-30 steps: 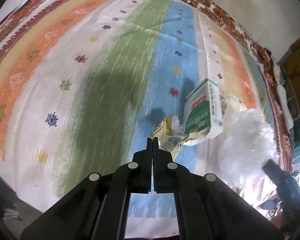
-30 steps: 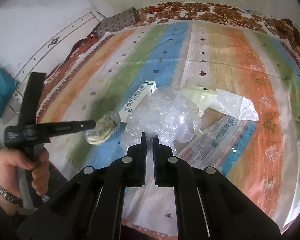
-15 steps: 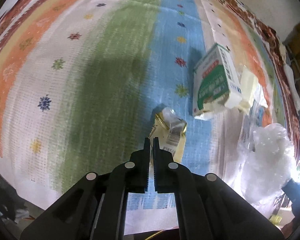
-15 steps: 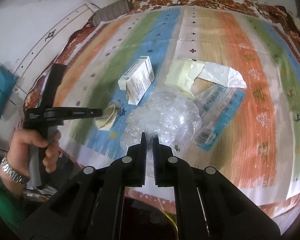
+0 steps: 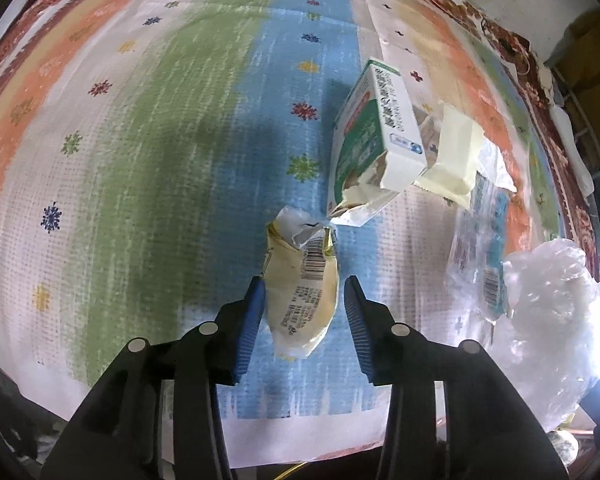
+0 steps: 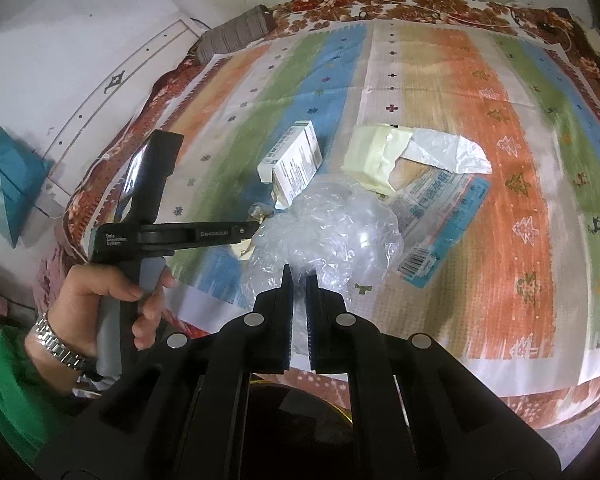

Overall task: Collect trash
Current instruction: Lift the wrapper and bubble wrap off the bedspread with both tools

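Observation:
My left gripper [image 5: 304, 292] is open over the striped cloth, its blue-padded fingers either side of a crumpled yellow wrapper [image 5: 304, 292] that lies loose on the blue stripe. A torn green and white carton [image 5: 374, 140] lies just beyond the wrapper. My right gripper [image 6: 299, 280] is shut on a crumpled clear plastic bag [image 6: 332, 232] and holds it above the cloth near the front edge. The bag also shows at the right of the left wrist view [image 5: 548, 320]. The left gripper shows from the side in the right wrist view [image 6: 256, 226].
A pale yellow packet [image 6: 376, 152], a clear plastic sheet [image 6: 448, 152] and a flat blue and white wrapper [image 6: 444, 216] lie on the striped cloth [image 6: 500, 92] behind the bag. A grey roll [image 6: 236, 36] lies at the far edge. A teal cushion [image 6: 12, 184] leans at left.
My left gripper has opened and let go of the yellow wrapper, which now lies on the cloth between its fingers. My right gripper, still holding the bag, has pulled back slightly.

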Demonstrator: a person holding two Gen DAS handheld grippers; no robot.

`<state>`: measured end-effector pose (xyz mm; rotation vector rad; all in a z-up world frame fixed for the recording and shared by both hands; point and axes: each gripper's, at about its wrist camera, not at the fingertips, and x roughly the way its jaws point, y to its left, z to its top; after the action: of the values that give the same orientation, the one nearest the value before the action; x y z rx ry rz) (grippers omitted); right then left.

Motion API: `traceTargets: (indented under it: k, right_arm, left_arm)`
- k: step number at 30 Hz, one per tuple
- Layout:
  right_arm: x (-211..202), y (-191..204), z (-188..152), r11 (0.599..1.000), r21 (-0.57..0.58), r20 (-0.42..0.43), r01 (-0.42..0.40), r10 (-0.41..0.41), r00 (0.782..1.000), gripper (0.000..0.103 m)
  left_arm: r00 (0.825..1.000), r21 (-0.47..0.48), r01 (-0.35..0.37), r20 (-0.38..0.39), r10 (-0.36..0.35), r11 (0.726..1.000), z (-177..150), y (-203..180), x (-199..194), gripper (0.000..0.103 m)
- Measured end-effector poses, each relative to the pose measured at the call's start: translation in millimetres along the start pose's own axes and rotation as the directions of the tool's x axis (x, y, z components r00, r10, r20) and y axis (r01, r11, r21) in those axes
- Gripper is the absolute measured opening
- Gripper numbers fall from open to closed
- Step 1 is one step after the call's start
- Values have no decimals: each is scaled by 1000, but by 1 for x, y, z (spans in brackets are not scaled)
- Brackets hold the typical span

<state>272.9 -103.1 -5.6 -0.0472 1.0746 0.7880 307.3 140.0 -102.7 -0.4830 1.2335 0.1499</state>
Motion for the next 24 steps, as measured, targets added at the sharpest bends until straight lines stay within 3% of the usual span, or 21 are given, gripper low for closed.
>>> traceTargets:
  k: [6,10,11,24]
  right_arm:
    - [9,-6,4,1000,0,-15,23,-23,1000,5]
    - [14,-7,5,999,-10,-23,42,-42,999,5]
    - [15,-7,5,999,-13,-25,45,-45,999,5]
    - [-2,7,-5,994,-76,18,76,-75,997,5]
  left_arm:
    - [995,70,-101,-4,101,992,0,-10,13,44]
    - [993,49,-114,14,113,992,3,-8,15,22]
    - [994,42,-108,17,107,993,4,-7,14,9]
    - [995,0,-46,83,46,999,-11,-10,-40,3]
